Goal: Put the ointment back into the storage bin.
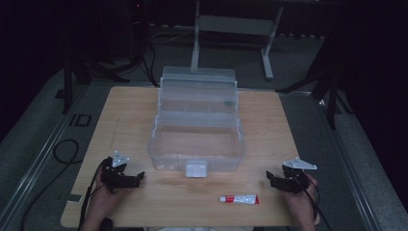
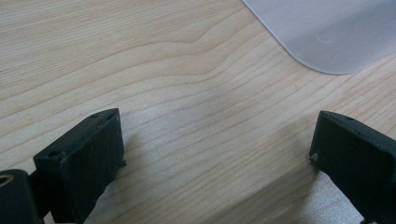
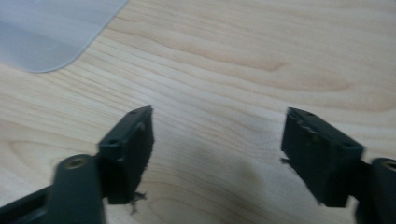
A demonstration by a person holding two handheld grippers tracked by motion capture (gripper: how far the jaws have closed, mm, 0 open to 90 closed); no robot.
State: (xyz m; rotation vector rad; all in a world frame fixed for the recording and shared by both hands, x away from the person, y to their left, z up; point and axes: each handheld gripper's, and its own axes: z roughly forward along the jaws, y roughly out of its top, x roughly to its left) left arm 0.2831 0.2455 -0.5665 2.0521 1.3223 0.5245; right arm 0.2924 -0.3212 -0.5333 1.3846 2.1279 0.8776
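On the bench (image 1: 144, 103), the tube (image 1: 239, 198) lies long axis crosswise before the open clear box (image 1: 195, 144), nearer the right gripper (image 1: 276, 182) than the left gripper (image 1: 130, 180), both with jaws apart and empty.

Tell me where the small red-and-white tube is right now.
In the high view, the tube lies flat near the table's front edge, in front of the clear plastic box and just left of the right hand-held gripper.
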